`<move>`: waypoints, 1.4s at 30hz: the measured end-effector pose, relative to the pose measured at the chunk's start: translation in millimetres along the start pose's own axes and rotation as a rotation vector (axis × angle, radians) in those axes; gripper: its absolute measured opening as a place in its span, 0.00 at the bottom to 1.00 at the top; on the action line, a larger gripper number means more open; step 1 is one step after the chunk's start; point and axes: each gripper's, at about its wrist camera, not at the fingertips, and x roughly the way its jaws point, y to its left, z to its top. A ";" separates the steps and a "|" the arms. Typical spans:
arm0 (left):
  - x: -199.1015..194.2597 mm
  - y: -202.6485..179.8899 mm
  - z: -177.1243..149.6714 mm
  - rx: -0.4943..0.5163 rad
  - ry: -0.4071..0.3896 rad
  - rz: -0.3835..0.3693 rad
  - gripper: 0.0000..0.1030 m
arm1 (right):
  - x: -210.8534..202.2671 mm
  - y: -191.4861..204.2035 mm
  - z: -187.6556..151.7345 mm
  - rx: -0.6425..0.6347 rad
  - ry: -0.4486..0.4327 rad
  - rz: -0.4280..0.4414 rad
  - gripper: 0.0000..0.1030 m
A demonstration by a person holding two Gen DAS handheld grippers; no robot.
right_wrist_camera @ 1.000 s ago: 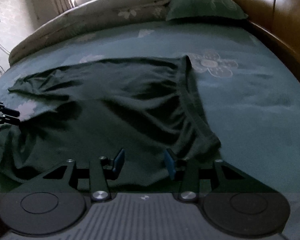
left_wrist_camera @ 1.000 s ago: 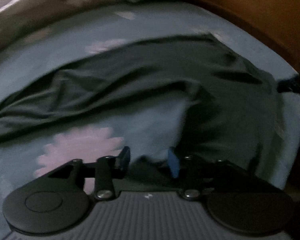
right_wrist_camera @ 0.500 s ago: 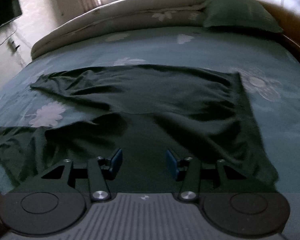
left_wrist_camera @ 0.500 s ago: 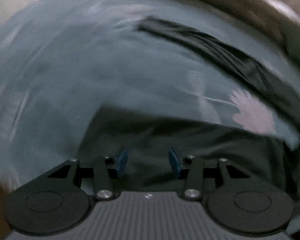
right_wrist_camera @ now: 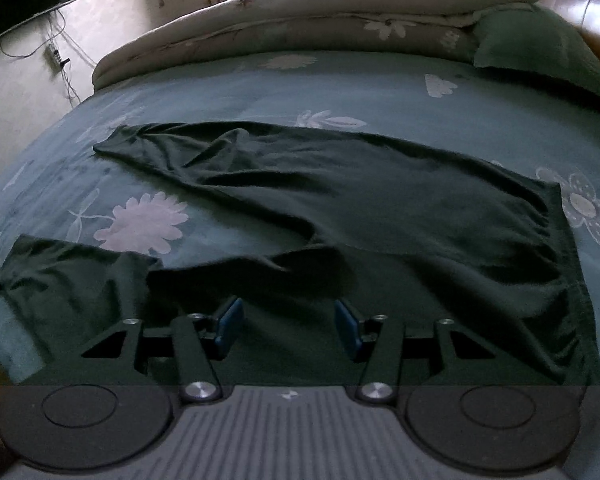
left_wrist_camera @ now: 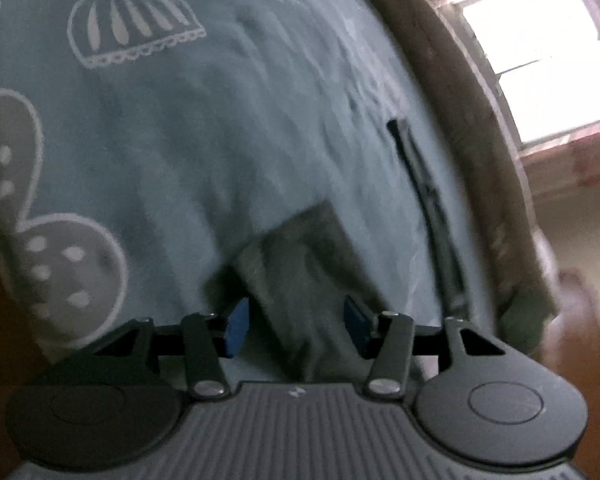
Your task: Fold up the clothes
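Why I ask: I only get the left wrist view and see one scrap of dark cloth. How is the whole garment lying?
Observer: The right wrist view shows dark trousers spread across the bed sheet, with the waistband to the right.
Operator: Where do the legs go?
Observer: Both run left and lie apart, one farther and one nearer. A pale flower print shows between them.
Operator: And the right hand-held gripper?
Observer: The right hand-held gripper is open, its jaws having just been opening. It is above the near edge of the trousers and grips nothing.
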 end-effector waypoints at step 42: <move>-28.6 -46.2 15.0 0.284 -0.037 0.384 0.10 | 23.1 27.2 3.8 -0.046 0.043 0.048 0.60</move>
